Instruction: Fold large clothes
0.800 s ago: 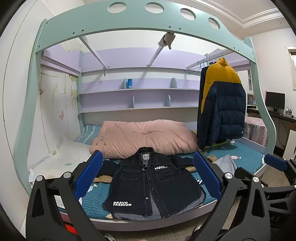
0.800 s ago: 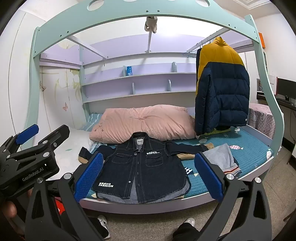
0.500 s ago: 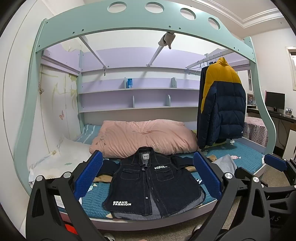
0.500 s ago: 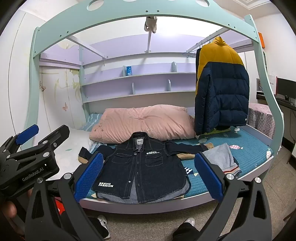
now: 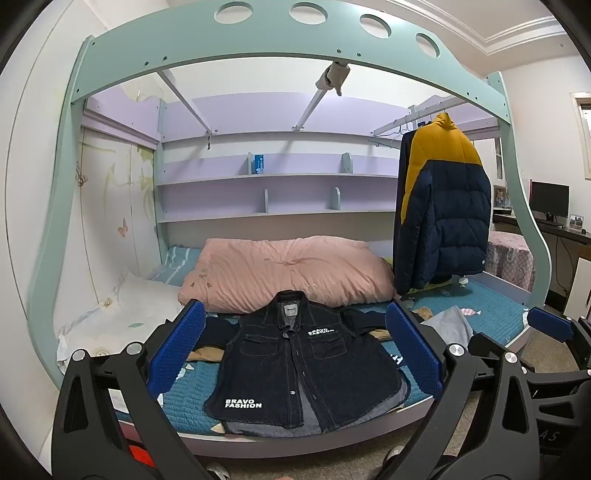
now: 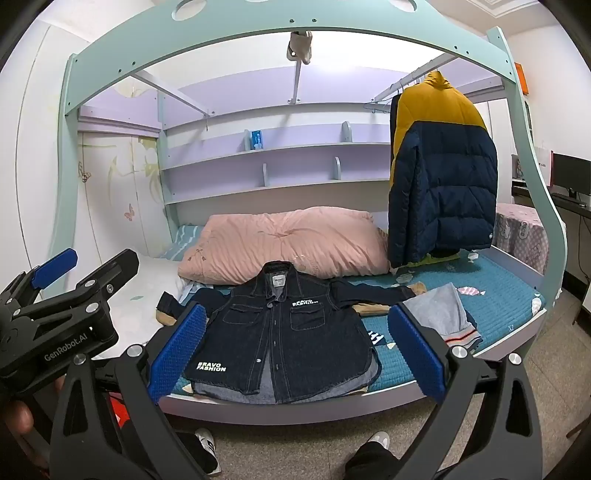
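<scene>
**Even indoor light, heavy fisheye warp**

Both wrist views are bright and evenly lit by soft indoor light from above; the white ceiling (image 5: 517,22) at the upper right of the left view is the brightest area. Shadows are faint, with darker tone only under the bed frame (image 6: 295,410) along the bottom. No glare or motion blur appears; printed lettering on the denim jacket (image 5: 295,369) reads sharply. Straight bed beams bow strongly toward the edges, and black vignette fills each frame's corners.
</scene>
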